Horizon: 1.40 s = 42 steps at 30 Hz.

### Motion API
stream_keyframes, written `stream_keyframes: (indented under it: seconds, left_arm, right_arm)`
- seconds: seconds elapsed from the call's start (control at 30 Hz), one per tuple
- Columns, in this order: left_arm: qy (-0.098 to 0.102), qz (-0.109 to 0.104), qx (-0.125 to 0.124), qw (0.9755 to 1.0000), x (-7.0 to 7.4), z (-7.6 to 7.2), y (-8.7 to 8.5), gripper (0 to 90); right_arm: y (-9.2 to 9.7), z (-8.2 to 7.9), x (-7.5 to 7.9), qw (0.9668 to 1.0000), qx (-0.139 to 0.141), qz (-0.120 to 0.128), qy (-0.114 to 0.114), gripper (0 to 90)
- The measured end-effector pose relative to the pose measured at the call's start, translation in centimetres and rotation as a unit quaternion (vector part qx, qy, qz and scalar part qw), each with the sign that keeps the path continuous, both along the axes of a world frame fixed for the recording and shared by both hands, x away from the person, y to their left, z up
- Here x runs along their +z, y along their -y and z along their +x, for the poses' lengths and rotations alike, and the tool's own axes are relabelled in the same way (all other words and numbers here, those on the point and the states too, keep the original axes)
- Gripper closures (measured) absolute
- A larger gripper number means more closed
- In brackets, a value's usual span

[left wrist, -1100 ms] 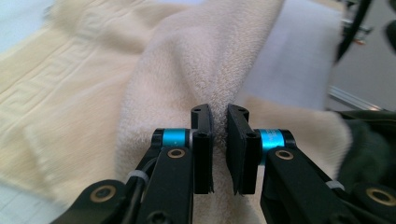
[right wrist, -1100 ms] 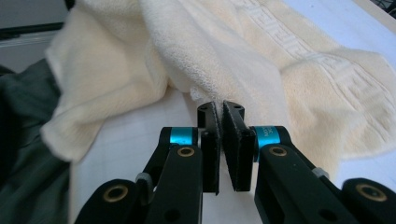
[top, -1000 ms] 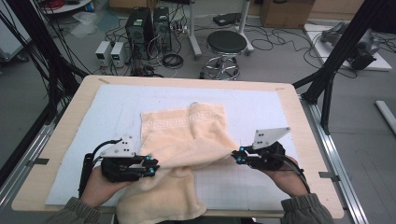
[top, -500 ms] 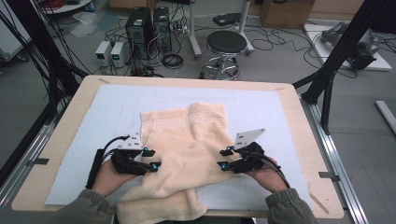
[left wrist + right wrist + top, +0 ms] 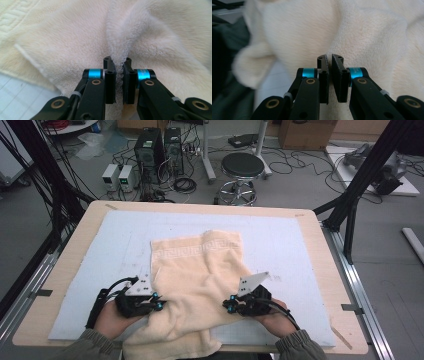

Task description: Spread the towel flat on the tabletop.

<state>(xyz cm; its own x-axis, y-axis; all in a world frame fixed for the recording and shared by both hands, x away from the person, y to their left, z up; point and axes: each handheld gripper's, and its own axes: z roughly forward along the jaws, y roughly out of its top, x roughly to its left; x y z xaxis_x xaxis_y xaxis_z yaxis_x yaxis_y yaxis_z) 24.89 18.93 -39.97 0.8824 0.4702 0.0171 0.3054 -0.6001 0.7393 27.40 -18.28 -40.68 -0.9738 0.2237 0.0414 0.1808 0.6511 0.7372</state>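
Observation:
A cream towel lies rumpled on the white mat, and its near end hangs over the table's front edge. At the towel's near left edge my left gripper has just closed its jaws. In the left gripper view that left gripper pinches a raised fold of the towel. My right gripper sits at the towel's near right edge. Its jaws have also just closed, and in the right gripper view the right gripper nips the towel at its tips.
The mat covers most of the wooden table. Black frame posts stand at the table's right and left. Beyond the far edge on the floor are a stool, computer boxes and cables. A dark sleeve shows in the right gripper view.
My right gripper has moved left and nearer the front edge, onto the towel's right side. The left gripper has sunk onto the towel's left edge. The towel is bunched a little more between them.

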Motion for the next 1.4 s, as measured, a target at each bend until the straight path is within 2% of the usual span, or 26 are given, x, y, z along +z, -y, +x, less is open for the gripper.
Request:
stream_keyframes:
  seconds: [0.1, 0.2, 0.27, 0.33, 0.37, 0.47, 0.53, 0.57, 0.6, 0.63, 0.67, 0.77, 0.83, 0.87, 0.93, 1.0, 1.03, 1.07, 1.13, 1.17, 1.2, 1.27, 1.33, 1.4]
  left_arm:
    - [0.002, -0.007, -0.009, 0.9999, 1.3, -2.8, -1.4, 83.3]
    - [0.001, -0.011, -0.026, 0.9996, 2.4, -5.3, -2.4, 83.0]
    - [0.001, -0.020, -0.038, 0.9991, 2.9, -6.2, -2.8, 81.1]
    - [0.008, -0.033, -0.037, 0.9987, 3.2, -6.2, -2.9, 73.3]
    - [0.010, -0.039, -0.033, 0.9986, 3.4, -5.9, -3.0, 68.0]
    - [0.022, -0.065, -0.007, 0.9976, 3.4, -3.7, -3.1, 63.1]
    - [0.029, -0.066, 0.019, 0.9972, 3.0, -1.6, -3.0, 62.3]
    - [0.024, -0.069, 0.036, 0.9967, 2.5, -0.1, -2.9, 62.0]
    - [0.022, -0.070, 0.046, 0.9962, 2.0, 0.9, -2.9, 62.0]
    - [0.017, -0.069, 0.064, 0.9955, 1.3, 2.3, -2.7, 62.1]
    - [0.011, -0.071, 0.074, 0.9947, 0.8, 3.2, -2.6, 62.1]
    - [0.002, -0.052, 0.112, 0.9923, -1.2, 6.1, -2.0, 62.2]
    - [0.005, -0.033, 0.127, 0.9913, -2.0, 7.3, -1.7, 60.9]
    - [0.000, -0.022, 0.133, 0.9908, -2.5, 7.8, -1.5, 59.0]
    - [-0.017, -0.004, 0.130, 0.9914, -3.5, 8.6, -1.1, 55.5]
    - [-0.017, -0.005, 0.127, 0.9917, -3.8, 8.7, -0.9, 57.0]
    - [-0.015, -0.003, 0.125, 0.9921, -3.7, 8.8, -0.8, 61.9]
    - [-0.012, -0.003, 0.120, 0.9927, -3.7, 8.8, -0.8, 71.6]
    - [-0.011, -0.003, 0.124, 0.9922, -3.7, 8.8, -0.7, 83.2]
    - [-0.014, -0.003, 0.127, 0.9918, -3.7, 8.9, -0.7, 84.5]
    - [-0.018, 0.001, 0.131, 0.9912, -3.6, 9.1, -0.7, 85.2]
    - [-0.006, 0.018, 0.149, 0.9886, -3.2, 9.6, -0.9, 85.7]
    - [-0.007, 0.011, 0.175, 0.9845, -3.0, 10.5, -1.4, 85.8]
    - [0.002, 0.002, 0.205, 0.9787, -2.5, 11.4, -2.0, 85.9]
  right_arm:
    - [-0.1, -2.0, 0.8, 0.9996, 0.026, 0.015, -0.003, 84.0]
    - [-0.5, -4.2, 1.6, 0.9971, 0.064, 0.039, -0.014, 79.5]
    - [-0.5, -5.2, 2.4, 0.9962, 0.074, 0.045, -0.001, 74.5]
    - [0.0, -5.0, 3.1, 0.9971, 0.056, 0.048, 0.022, 69.7]
    - [0.4, -4.5, 3.4, 0.9977, 0.042, 0.046, 0.028, 69.0]
    - [1.7, -1.9, 3.4, 0.9980, -0.009, 0.025, 0.058, 66.6]
    - [2.3, 0.2, 2.8, 0.9970, -0.043, 0.019, 0.062, 64.9]
    - [2.5, 1.3, 2.4, 0.9961, -0.061, 0.015, 0.062, 64.4]
    - [2.7, 2.7, 1.8, 0.9954, -0.076, 0.006, 0.058, 64.1]
    - [2.7, 3.4, 1.4, 0.9946, -0.086, -0.003, 0.059, 63.6]
    - [2.8, 4.6, 0.8, 0.9935, -0.099, -0.008, 0.054, 63.1]
    - [3.2, 7.1, -0.6, 0.9912, -0.126, -0.011, 0.037, 62.8]
    - [3.4, 8.5, -1.4, 0.9898, -0.140, -0.009, 0.025, 61.9]
    - [3.4, 8.9, -1.6, 0.9890, -0.147, -0.008, 0.016, 61.0]
    - [3.6, 9.7, -2.3, 0.9873, -0.158, -0.007, 0.005, 59.8]
    - [3.4, 10.1, -3.0, 0.9866, -0.163, -0.008, -0.011, 59.8]
    - [3.3, 10.2, -3.3, 0.9867, -0.161, -0.014, -0.012, 60.6]
    - [3.2, 10.3, -3.3, 0.9867, -0.162, -0.012, -0.011, 63.7]
    - [3.2, 10.3, -3.2, 0.9870, -0.159, -0.012, -0.014, 76.0]
    - [3.1, 10.3, -3.1, 0.9879, -0.154, -0.014, -0.016, 81.1]
    - [3.1, 10.2, -3.1, 0.9883, -0.151, -0.015, -0.018, 82.5]
    - [3.0, 10.1, -3.0, 0.9880, -0.152, -0.016, -0.021, 83.1]
    - [3.0, 10.0, -2.8, 0.9881, -0.152, -0.018, -0.019, 83.2]
    - [2.9, 9.9, -2.7, 0.9877, -0.155, -0.018, -0.015, 83.4]
